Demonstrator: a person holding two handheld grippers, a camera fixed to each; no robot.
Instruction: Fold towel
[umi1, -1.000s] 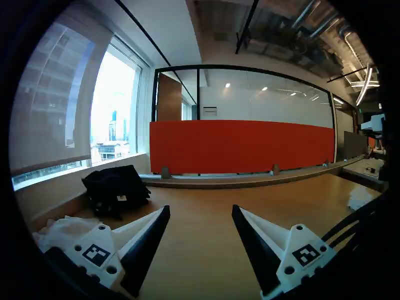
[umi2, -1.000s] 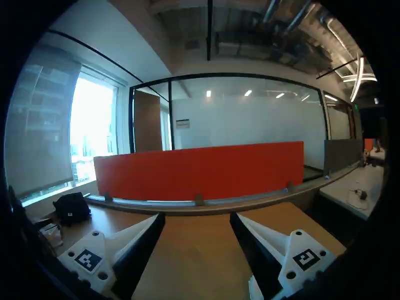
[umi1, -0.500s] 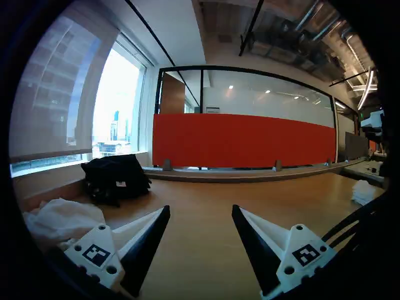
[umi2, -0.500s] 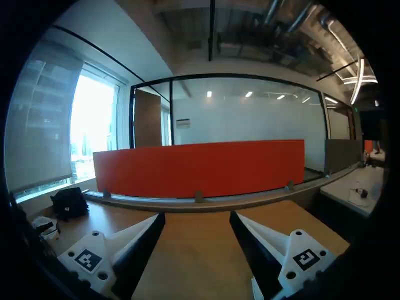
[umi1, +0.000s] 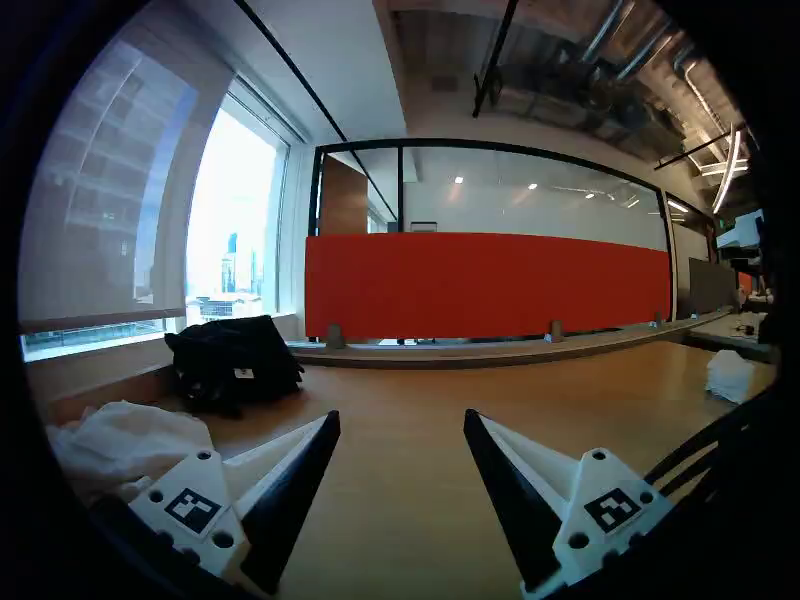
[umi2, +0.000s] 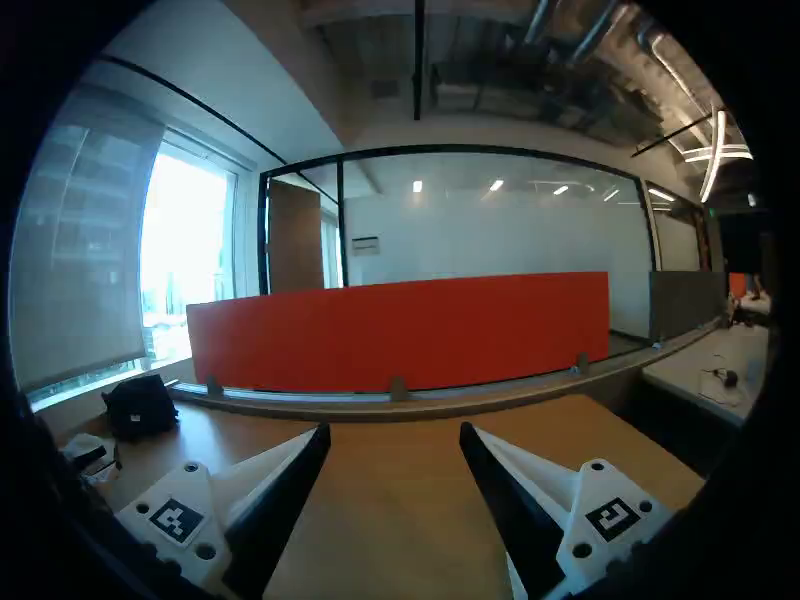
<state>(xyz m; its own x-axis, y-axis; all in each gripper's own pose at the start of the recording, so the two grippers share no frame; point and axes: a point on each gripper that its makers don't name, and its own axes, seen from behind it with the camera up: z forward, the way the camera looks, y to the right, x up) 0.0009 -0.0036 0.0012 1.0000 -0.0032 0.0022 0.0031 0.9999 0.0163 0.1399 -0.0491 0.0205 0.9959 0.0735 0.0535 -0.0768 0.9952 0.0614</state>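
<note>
Left gripper (umi1: 400, 415): I see its fingers spread wide with nothing between them, hanging low over the wooden desk (umi1: 420, 480).
Right gripper (umi2: 393, 428): equally wide apart and holding nothing, above bare desktop.
Towel (umi1: 120, 445): a crumpled white heap on the desk at the far left of the left gripper view, just beyond the left finger (umi1: 255, 485) and apart from it.
Hidden: the finger and the edge of the view cut off the heap's lower part, so I cannot make out its full outline.
Long axis: I cannot tell; the heap is bunched and shows no clear direction or straight edge.
Folded white stack (umi1: 735, 375): at the far right of the left gripper view, small and partly cut off, well apart from the heap.
Pale clutter (umi2: 85, 455): at the left edge of the right gripper view, too small for me to identify.
Black bag (umi1: 235, 365): behind the heap, near the window (umi1: 235, 240).
Orange divider (umi1: 485, 285): along the desk's far edge.
</note>
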